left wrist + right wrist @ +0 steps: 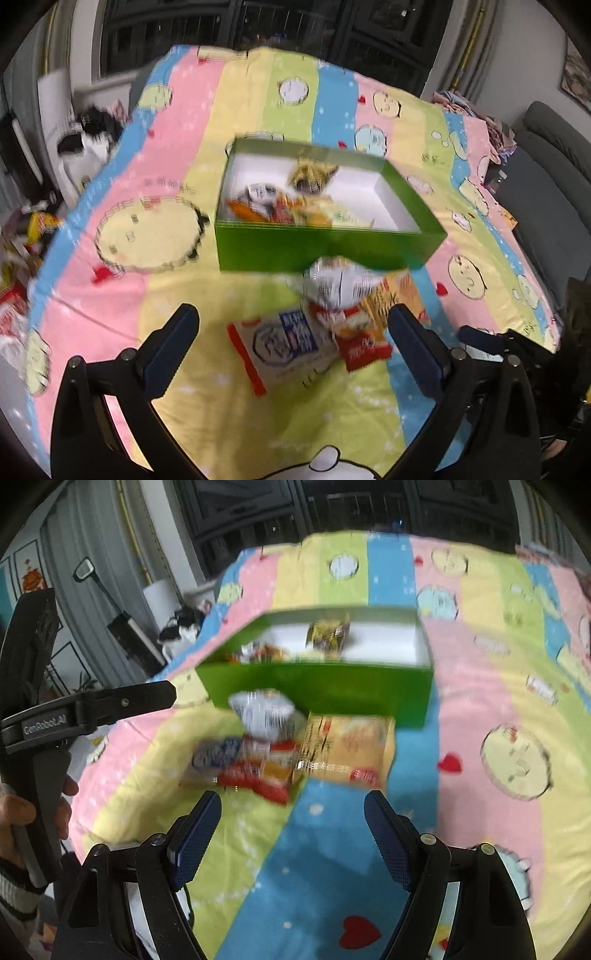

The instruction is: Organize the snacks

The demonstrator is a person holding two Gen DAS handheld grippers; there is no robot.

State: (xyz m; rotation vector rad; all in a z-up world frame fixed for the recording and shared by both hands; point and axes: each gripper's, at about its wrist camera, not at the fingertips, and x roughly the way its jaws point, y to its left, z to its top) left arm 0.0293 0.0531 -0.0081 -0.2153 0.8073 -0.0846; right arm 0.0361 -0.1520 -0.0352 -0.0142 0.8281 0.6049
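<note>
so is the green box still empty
No, the green box already holds several snack packets at its left end.

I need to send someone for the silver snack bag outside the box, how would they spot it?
Find the green box on the striped bedspread. Against its near wall lies a pile of packets; the silver bag tops it, crinkly and shiny, unlike the flat red and orange packets.

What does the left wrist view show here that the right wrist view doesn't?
Left wrist only: the sofa at the right edge and the left gripper, open, seen from behind. Right wrist only: framed pictures on the wall, a hand holding the left gripper's handle, and the open right gripper. Both: the green box and loose snack packets before it.
</note>
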